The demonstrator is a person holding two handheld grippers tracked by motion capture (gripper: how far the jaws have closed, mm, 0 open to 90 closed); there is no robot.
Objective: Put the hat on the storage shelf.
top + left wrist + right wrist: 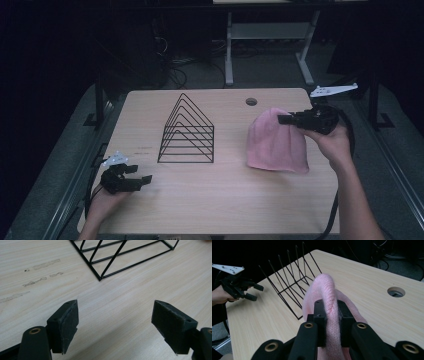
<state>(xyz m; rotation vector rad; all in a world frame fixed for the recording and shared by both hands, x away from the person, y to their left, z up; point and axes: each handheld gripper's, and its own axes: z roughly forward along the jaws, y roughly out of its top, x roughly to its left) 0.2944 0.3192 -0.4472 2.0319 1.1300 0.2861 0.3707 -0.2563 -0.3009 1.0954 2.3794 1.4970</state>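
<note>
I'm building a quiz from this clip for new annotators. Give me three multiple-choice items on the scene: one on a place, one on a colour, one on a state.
1. Where does the black wire rack stand?
A. Between the two grippers
B. On the floor
C. On the hat

2. What colour is the knit hat?
A. Green
B. Pink
C. White

3. How is the left gripper?
A. Shut on the hat
B. Shut on the rack
C. Open, holding nothing

Answers: 1 A, the high view shows it mid-table between them. 2 B, pink knit. 3 C, bare table shows between its pads; the right gripper pinches the hat.
</note>
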